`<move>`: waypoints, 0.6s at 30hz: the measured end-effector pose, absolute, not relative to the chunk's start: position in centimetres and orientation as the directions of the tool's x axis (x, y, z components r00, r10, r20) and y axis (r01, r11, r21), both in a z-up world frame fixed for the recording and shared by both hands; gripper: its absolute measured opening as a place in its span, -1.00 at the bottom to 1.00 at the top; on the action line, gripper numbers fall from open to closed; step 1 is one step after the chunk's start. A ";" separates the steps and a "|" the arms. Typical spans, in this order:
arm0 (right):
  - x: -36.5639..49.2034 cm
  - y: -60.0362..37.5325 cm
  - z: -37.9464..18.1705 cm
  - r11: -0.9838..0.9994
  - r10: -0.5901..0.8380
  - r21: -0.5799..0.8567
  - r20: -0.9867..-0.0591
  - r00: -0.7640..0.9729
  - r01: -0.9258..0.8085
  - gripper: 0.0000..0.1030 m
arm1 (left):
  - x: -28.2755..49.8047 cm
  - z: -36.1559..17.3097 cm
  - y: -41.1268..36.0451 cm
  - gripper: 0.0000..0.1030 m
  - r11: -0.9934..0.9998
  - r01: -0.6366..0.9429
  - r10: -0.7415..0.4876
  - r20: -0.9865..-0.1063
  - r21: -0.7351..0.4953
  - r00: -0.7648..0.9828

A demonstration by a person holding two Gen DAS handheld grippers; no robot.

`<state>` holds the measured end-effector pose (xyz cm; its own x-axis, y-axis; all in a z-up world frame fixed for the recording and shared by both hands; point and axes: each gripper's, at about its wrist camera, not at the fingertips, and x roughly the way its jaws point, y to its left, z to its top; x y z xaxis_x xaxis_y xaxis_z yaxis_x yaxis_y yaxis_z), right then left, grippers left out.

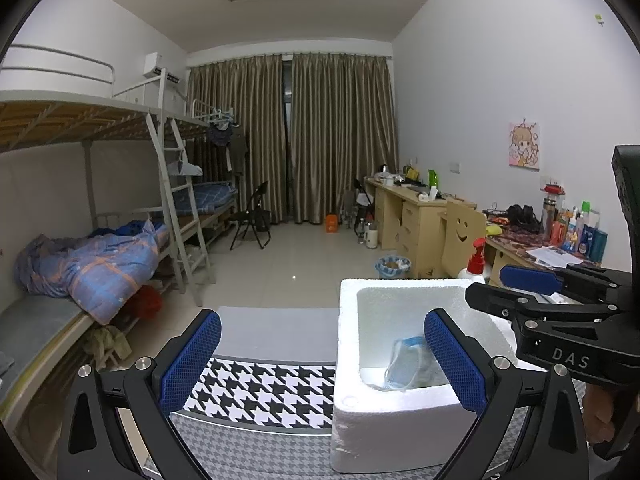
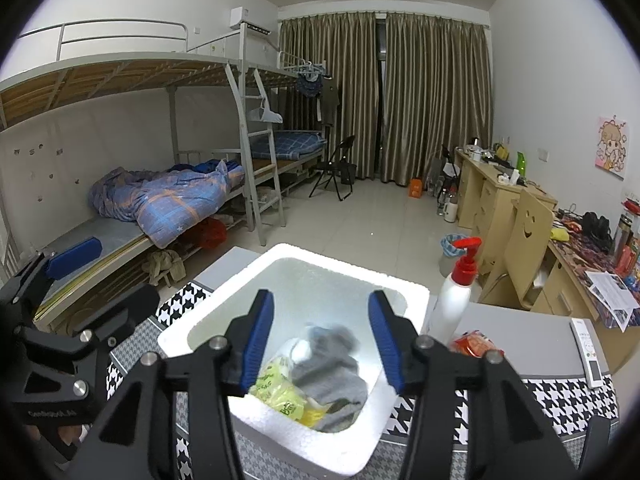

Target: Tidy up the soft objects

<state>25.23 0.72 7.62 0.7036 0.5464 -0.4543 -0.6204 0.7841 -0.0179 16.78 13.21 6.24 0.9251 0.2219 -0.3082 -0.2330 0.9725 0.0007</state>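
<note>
I have the worktop (image 2: 520,332) under me, grey with a black-and-white houndstooth cloth (image 1: 272,388) over it. On that cloth sits the white foam box (image 2: 416,292), open at the top. Inside it, from the right wrist view, I see a grey soft piece (image 2: 332,376) lying on a yellow-green packet (image 2: 280,392), both toward the near side of the box; the grey piece is blurred. From the left wrist view I see a blue face mask (image 1: 404,364) lying on the box floor against its near wall.

My right gripper (image 2: 321,336) hangs over the box opening, its blue-padded fingers (image 2: 258,340) spread wide with nothing between them. My left gripper (image 1: 322,364) is low by the box's left side, its fingers (image 1: 192,360) likewise spread apart and empty.

Just beside the box on the right stands a white pump bottle (image 2: 452,304) with a red top, a red snack packet (image 2: 476,342) next to it, and a white remote (image 2: 588,352) farther right.
</note>
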 end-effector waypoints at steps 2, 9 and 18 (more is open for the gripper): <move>25.1 0.5 7.8 0.791 0.543 -0.014 -0.446 0.711 -0.612 0.38 | 16.6 6.3 13.2 0.98 0.973 -0.232 0.221 -0.306 0.000 0.926; 24.6 -0.1 8.4 0.792 0.552 -0.002 -0.425 0.718 -0.610 0.56 | 16.3 6.3 12.7 0.98 0.975 -0.221 0.213 -0.302 0.007 0.929; 24.1 -1.3 8.6 0.799 0.555 0.017 -0.406 0.726 -0.601 0.57 | 15.8 6.7 12.2 0.98 0.977 -0.212 0.206 -0.300 0.012 0.931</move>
